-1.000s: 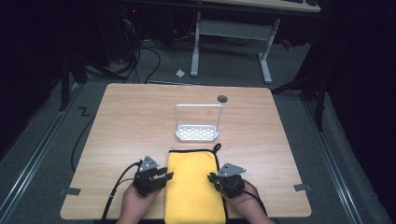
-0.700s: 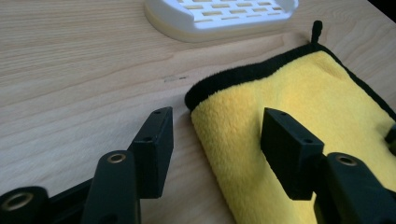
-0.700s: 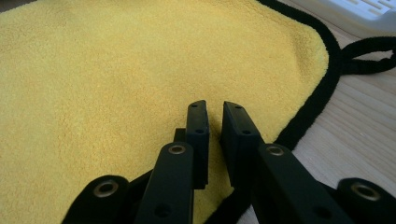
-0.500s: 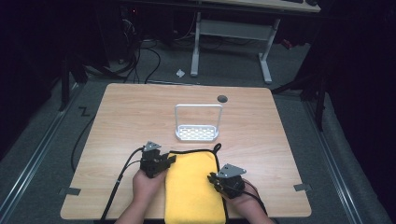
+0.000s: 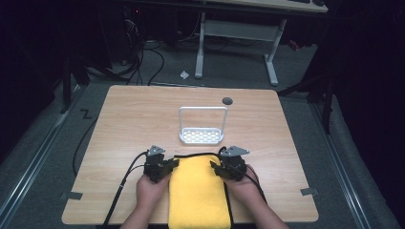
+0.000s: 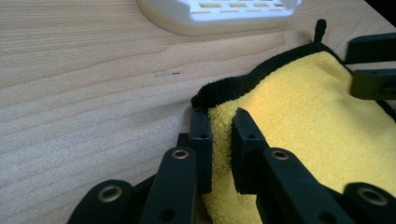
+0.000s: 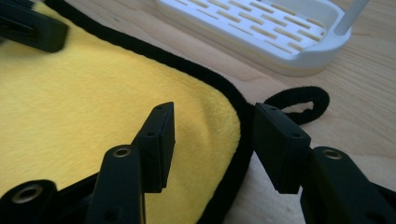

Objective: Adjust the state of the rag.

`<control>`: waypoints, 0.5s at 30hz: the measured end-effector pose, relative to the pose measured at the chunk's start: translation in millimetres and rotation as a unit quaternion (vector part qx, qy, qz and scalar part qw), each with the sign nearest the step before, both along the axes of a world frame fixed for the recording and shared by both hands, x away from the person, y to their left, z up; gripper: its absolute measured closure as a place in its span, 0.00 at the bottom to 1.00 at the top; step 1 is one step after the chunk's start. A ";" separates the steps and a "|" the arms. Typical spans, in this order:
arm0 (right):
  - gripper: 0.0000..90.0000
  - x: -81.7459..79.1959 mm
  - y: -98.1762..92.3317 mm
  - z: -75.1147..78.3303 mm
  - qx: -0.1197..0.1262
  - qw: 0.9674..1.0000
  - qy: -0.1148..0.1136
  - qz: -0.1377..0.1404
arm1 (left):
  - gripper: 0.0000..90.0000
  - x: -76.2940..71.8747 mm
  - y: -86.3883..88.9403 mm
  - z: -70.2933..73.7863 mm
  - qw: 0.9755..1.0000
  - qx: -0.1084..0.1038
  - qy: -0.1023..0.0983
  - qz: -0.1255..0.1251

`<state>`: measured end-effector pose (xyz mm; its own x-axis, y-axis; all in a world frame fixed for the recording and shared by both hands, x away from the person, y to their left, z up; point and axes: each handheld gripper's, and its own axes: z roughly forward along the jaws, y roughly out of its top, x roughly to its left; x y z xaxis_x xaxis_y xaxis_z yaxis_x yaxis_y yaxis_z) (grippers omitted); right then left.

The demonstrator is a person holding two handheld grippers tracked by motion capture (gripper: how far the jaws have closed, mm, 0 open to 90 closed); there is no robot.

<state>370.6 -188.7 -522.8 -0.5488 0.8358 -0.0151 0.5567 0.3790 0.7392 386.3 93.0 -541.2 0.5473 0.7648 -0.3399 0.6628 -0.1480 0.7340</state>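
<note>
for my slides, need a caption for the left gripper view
Left gripper pinching the yellow towel at its black-trimmed corner, white rack beyond.

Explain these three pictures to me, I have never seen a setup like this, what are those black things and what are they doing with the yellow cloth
A person sits at a light wooden table and holds a black hand-held gripper in each hand. One picture looks down from above; the other two come from small cameras riding on each gripper.

On the table lie a folded yellow microfibre cloth with black trim and, beyond it, a white slotted plastic rack with a hoop handle.

The left gripper has just been closing and its fingers now pinch the cloth's corner. The right gripper has just been opening; its fingers straddle the cloth's other far corner without pressing it.
</note>
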 end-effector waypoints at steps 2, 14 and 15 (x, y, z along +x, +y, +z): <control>0.50 5.3 0.7 -1.1 0.002 1.000 -0.006 -0.005 | 0.89 0.0 0.1 0.0 1.000 -0.001 0.000 0.000; 0.46 18.6 1.0 -11.8 0.020 1.000 0.013 -0.010 | 0.88 1.5 3.4 -1.2 1.000 -0.016 0.011 -0.001; 0.50 17.4 1.8 -11.4 0.021 1.000 0.015 -0.009 | 0.88 1.6 3.6 -1.3 1.000 -0.017 0.012 -0.001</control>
